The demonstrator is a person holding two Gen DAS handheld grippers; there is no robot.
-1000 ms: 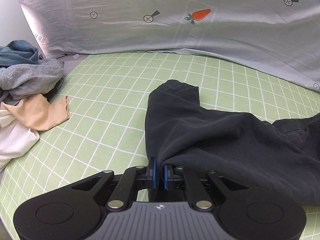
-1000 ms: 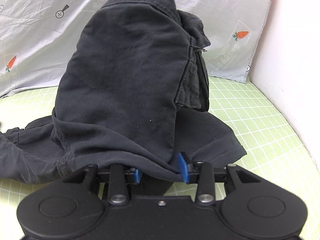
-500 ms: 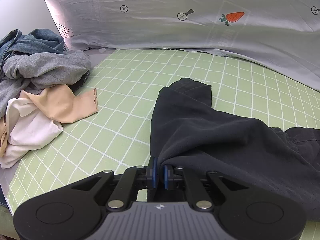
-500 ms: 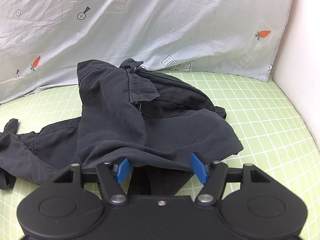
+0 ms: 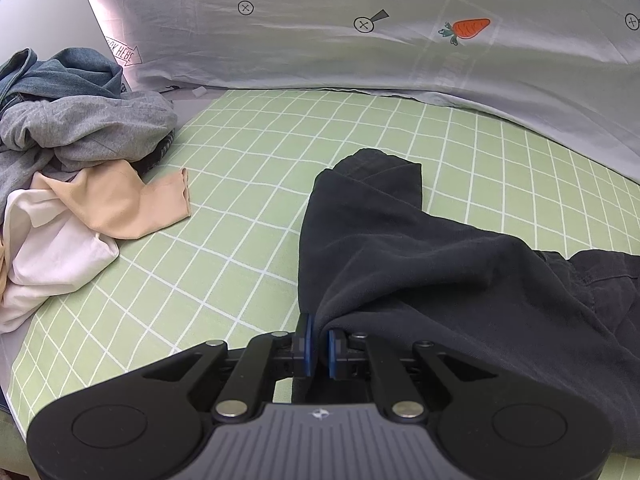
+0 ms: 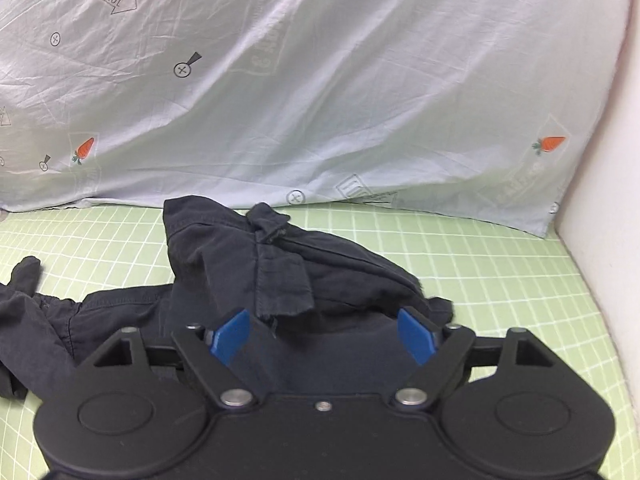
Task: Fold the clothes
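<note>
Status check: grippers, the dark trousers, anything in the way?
Left gripper clamped on dark trousers. Right gripper opening, cloth released. Clothes pile lies clear.

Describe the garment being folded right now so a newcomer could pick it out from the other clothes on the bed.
On the green checked sheet, below the grey carrot-print cover, lie the dark trousers, spread out flat. They are apart from the heap of clothes at the sheet's left edge and are the only near-black piece; the left gripper pinches their near edge.
</note>
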